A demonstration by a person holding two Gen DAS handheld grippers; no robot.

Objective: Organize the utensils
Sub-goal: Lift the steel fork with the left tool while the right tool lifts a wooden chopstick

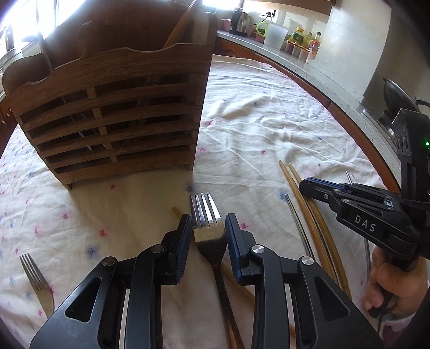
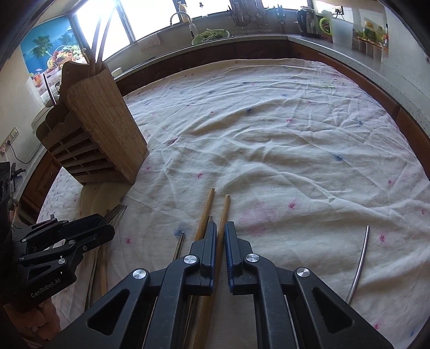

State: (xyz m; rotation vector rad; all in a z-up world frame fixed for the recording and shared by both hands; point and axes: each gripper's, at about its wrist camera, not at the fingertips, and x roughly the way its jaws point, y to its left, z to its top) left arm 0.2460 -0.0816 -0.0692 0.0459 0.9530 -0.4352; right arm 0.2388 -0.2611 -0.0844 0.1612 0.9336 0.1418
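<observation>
In the left wrist view my left gripper (image 1: 208,218) is shut on the head of a steel fork (image 1: 207,205), just below its tines; the dark handle runs back under the jaws. A slatted wooden utensil holder (image 1: 113,107) stands just beyond, with chopsticks in its rear slots. My right gripper (image 2: 221,226) is shut on a wooden chopstick (image 2: 225,206) lying on the cloth; a second wooden chopstick (image 2: 205,212) lies beside its left finger. The utensil holder (image 2: 102,120) is far left in that view. The right gripper (image 1: 302,185) and the left gripper (image 2: 108,228) each show in the other's view.
A second fork (image 1: 35,276) lies at the left on the flowered tablecloth (image 1: 268,120). A thin metal chopstick (image 2: 360,263) lies to the right. More chopsticks (image 1: 309,220) lie by the right gripper. A hand (image 1: 387,284) holds it. A kettle (image 1: 240,18) and bottles stand on the counter behind.
</observation>
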